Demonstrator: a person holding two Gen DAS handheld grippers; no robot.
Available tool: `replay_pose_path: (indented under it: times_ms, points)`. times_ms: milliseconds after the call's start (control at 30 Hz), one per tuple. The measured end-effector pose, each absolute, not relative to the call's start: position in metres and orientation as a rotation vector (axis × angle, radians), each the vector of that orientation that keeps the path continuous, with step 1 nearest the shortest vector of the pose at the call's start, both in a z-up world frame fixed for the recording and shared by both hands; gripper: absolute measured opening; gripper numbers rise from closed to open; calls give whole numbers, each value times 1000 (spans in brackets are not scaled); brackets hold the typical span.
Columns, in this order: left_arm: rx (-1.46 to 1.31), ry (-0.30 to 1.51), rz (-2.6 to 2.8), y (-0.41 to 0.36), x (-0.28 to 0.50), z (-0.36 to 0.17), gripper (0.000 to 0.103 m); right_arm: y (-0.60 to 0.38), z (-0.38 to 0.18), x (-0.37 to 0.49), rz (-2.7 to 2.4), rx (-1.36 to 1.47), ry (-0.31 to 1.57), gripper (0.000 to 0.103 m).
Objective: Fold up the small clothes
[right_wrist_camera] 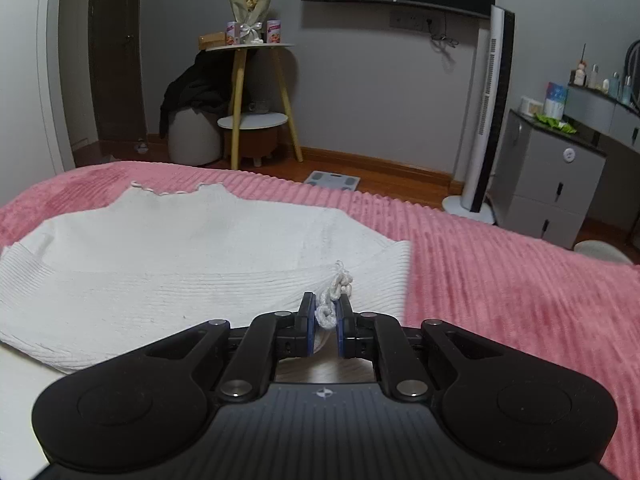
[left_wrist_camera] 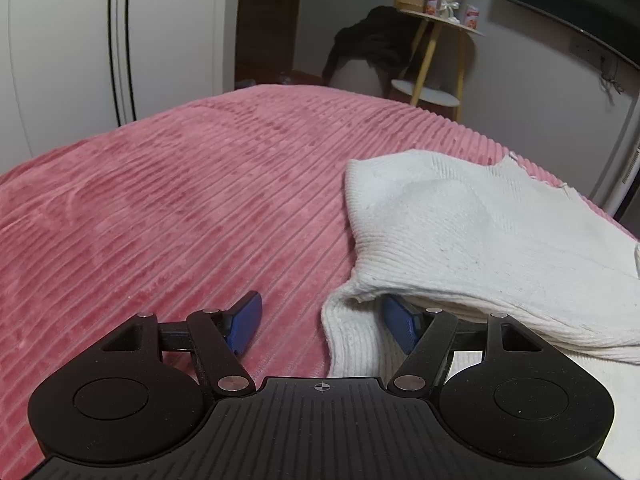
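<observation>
Pinching white knit garment [right_wrist_camera: 192, 248] edge, right tongs [right_wrist_camera: 326, 312] angled downward.

A white ribbed knit top [right_wrist_camera: 192, 248] lies partly folded on the pink bedspread, its lower edge doubled over.

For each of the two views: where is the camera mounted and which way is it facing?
Left wrist: on the left tongs, angled down over the pink blanket toward the white knit top; open blue fingers show.
Right wrist: on the right tongs, facing the room's far wall; shut on the top's string.
Shared: top, blanket, side table.
</observation>
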State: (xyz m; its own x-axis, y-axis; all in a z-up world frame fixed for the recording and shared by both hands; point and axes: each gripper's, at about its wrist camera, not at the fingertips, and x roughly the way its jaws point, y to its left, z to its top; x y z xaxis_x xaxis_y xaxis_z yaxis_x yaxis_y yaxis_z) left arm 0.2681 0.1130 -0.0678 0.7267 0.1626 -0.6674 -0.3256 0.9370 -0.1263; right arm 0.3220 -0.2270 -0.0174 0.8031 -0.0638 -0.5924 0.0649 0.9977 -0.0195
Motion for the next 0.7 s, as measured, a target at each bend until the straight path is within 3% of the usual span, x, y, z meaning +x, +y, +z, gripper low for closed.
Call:
replay_pose_path:
  times_ms: [233, 333, 433, 567, 700]
  points:
    - [-241, 714, 259, 111, 268, -66, 72, -230, -26, 322, -135, -92, 640, 9]
    - [-258, 743, 247, 112, 268, -60, 72, -233, -36, 326, -211, -139, 691, 23]
    - [-307, 692, 199, 110, 262, -47, 73, -240, -23, 314, -199, -45, 658, 24]
    - [-367, 580, 83, 100, 254, -43, 85, -232, -8, 292, -135, 38, 579, 25]
    - [-421, 666, -2, 94, 267, -64, 81, -208, -17, 290, -1, 71, 599, 25]
